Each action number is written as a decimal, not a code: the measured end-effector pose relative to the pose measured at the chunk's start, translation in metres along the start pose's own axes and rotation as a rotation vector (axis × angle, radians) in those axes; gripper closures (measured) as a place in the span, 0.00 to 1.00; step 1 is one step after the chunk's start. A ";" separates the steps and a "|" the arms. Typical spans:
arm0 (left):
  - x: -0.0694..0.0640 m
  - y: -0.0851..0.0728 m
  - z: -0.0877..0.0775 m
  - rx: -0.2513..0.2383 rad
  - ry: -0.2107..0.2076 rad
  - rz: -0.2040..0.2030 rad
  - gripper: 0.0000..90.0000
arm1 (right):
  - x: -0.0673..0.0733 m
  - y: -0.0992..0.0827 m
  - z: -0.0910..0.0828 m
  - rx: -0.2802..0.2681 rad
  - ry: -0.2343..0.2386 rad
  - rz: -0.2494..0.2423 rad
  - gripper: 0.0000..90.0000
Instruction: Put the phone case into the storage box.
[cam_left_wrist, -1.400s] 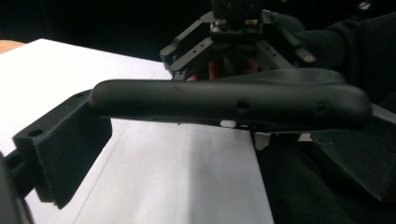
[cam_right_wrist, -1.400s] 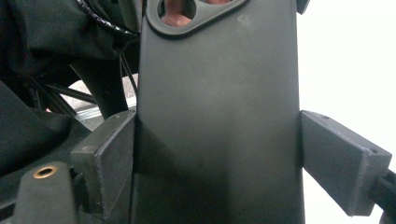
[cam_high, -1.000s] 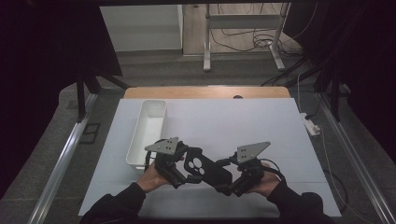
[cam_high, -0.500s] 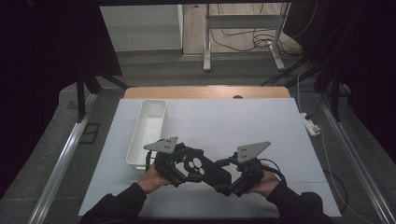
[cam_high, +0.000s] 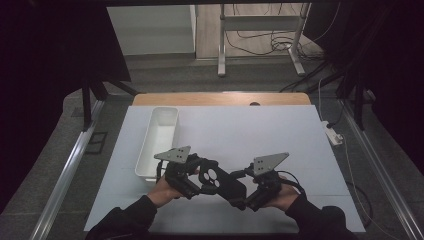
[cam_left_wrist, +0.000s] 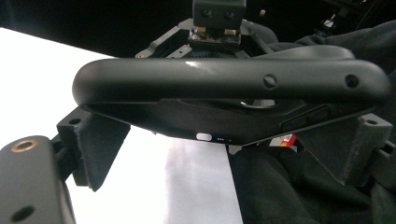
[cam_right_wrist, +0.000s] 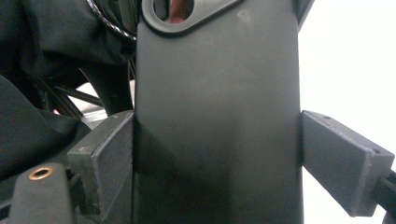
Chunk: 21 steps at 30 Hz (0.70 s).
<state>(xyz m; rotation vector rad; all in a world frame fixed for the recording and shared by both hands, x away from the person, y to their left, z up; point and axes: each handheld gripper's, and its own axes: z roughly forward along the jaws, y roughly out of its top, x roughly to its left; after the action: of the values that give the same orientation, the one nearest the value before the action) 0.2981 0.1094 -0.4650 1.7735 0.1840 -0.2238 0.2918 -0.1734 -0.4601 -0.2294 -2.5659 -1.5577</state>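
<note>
White table (cam_high: 280, 135): both claws grip one black controller (cam_high: 220, 179)

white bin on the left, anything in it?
Empty. The high view shows the bin with a bare white floor inside, nothing on it.

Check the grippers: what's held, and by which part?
Both hold one black phone-like device. The right gripper clamps its flat body across the width; the left gripper spans its other end, where contact cannot be told.
</note>
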 end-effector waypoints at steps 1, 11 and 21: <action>0.000 0.000 0.000 0.001 0.001 0.001 0.15 | 0.000 0.000 0.000 0.001 0.001 -0.001 0.14; 0.000 0.002 -0.001 0.029 0.025 -0.002 0.15 | -0.001 -0.001 0.003 0.027 -0.033 -0.004 0.09; 0.000 0.005 -0.003 0.068 0.080 -0.012 0.16 | -0.003 -0.005 0.004 0.102 -0.072 0.019 0.03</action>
<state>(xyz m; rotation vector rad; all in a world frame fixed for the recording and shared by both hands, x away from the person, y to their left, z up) 0.2991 0.1117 -0.4593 1.8503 0.2473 -0.1692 0.2939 -0.1722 -0.4665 -0.3035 -2.6807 -1.4323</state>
